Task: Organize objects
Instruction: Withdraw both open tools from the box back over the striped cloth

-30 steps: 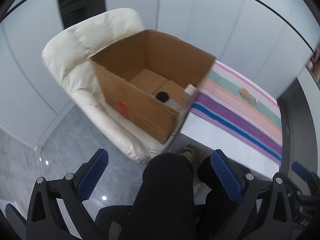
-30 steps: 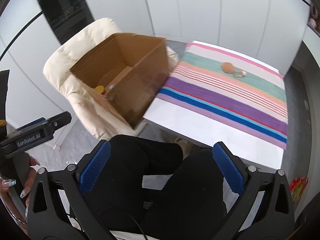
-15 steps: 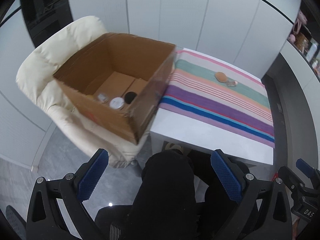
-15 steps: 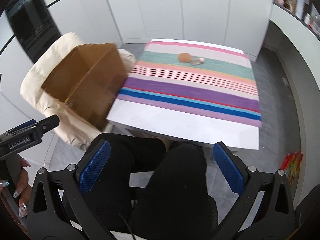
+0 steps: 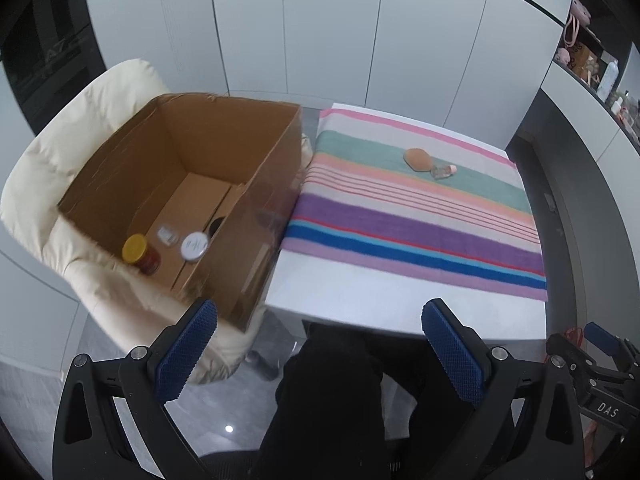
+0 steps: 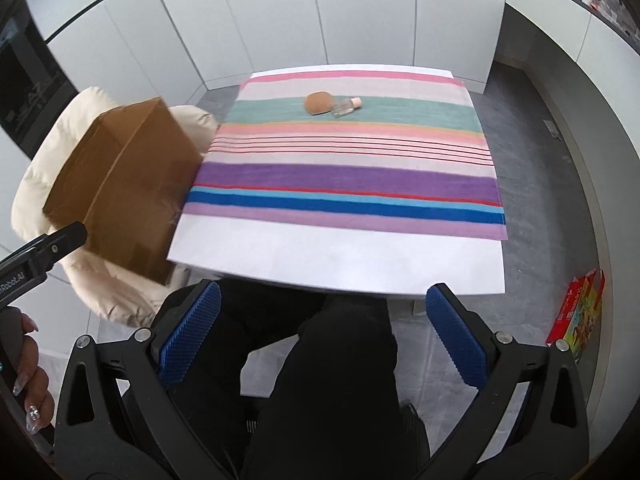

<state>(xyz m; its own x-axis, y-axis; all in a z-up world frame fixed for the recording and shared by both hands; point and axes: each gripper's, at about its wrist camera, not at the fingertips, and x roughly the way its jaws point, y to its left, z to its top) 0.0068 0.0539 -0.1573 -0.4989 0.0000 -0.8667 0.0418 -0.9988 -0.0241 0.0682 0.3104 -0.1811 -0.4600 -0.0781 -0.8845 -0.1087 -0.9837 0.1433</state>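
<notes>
Both our views have swung right since a second ago, bringing the striped table (image 6: 340,248) to centre. At nine o'clock sits the open brown cardboard box (image 5: 248,216); at twelve, the tan rounded pouch (image 6: 318,103) touches a small clear bottle (image 6: 345,107). Left gripper (image 5: 320,350) and right gripper (image 6: 320,334) gape, released, holding nothing.

Box (image 5: 176,184) sat on chair (image 5: 36,184), left of table (image 5: 360,296); jars (image 5: 142,254) inside; bottle (image 5: 442,171) beside pouch (image 5: 418,159) on cloth (image 5: 400,216).
</notes>
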